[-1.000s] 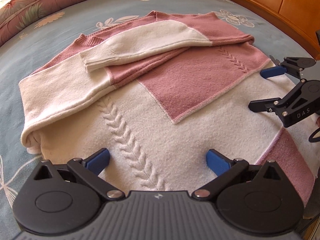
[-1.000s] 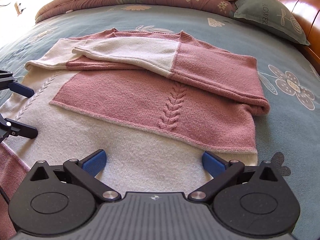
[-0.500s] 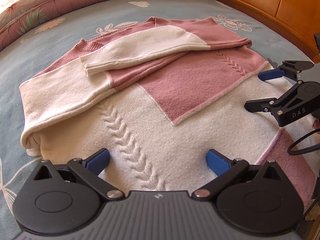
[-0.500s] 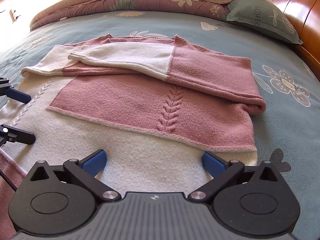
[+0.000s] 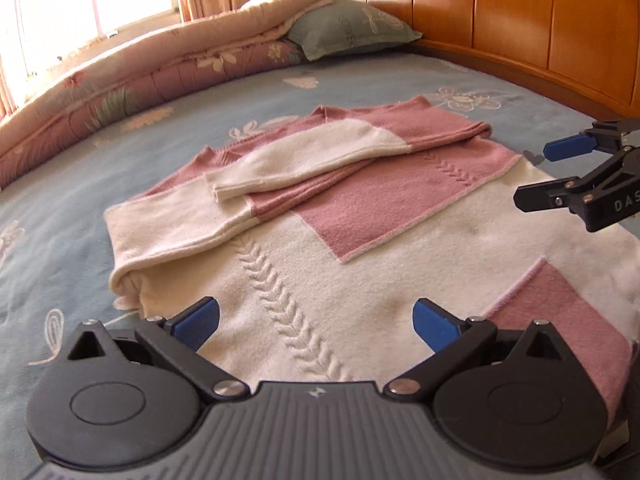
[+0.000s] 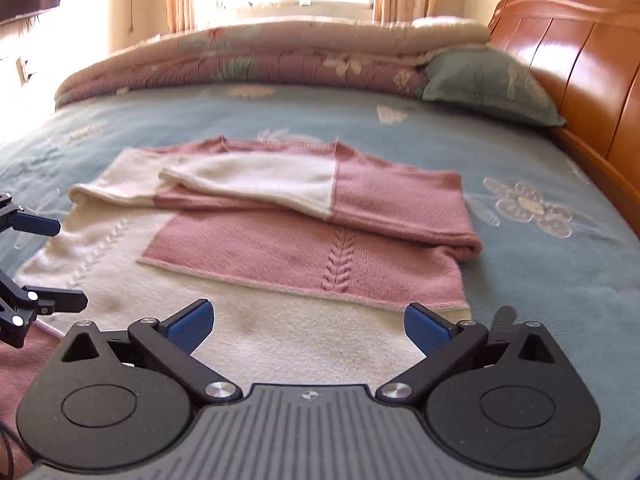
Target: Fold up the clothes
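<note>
Left gripper (image 5: pixel 316 322): black linkage arms, 2 blue finger pads, silver pivot screws, ribbed grey housing; right gripper (image 6: pixel 309 322) identical, marked "DAS".

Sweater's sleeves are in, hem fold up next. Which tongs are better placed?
Neither, probably: both tongs, left and right, hang open over the sweater hem, side by side. A two-handed lift looks best.
</note>
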